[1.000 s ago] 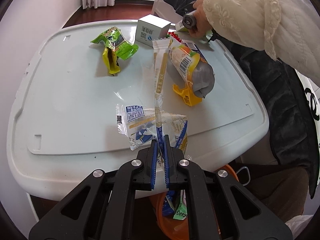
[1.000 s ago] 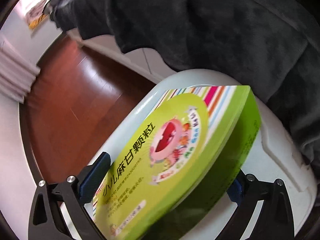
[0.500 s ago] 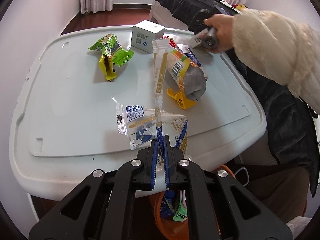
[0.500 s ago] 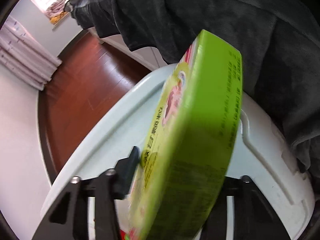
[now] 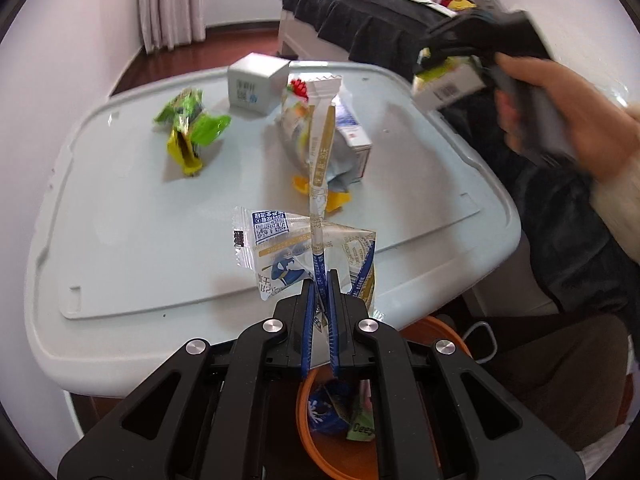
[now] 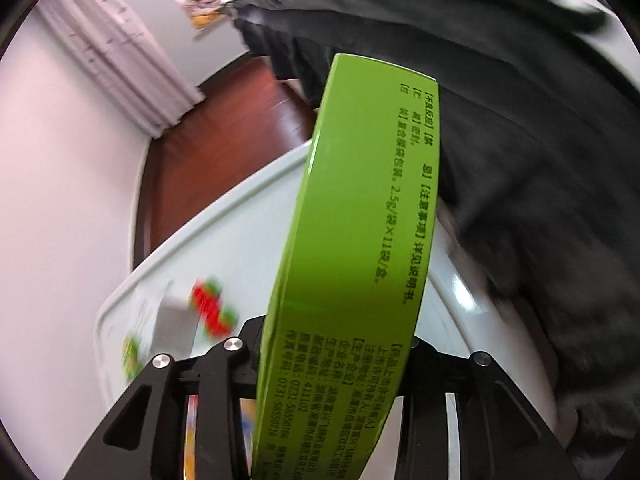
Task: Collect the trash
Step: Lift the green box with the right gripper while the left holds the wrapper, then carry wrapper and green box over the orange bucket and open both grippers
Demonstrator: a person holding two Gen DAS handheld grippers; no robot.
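Above orange bin [image 5: 400, 432] at surface [image 5: 140, 240] edge — left tongs [image 5: 320, 312] pinch clear wrapper [image 5: 280, 248], poised for dropping; right tongs [image 6: 332, 364] closing on green box [image 6: 360, 260] — lifted clear for binning.

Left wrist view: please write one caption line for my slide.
Left gripper jaws shut on a clear snack wrapper above the orange bin, beside the white table of remaining trash.

The green box [image 6: 352, 264] bears Chinese print with "2.5g/袋×11袋/盒", "411102" and "0731-58550706". A green wrapper [image 5: 362, 426] in the orange bin [image 5: 320, 450] reads "Deep". The white box [image 5: 256, 82] shows a barcode.
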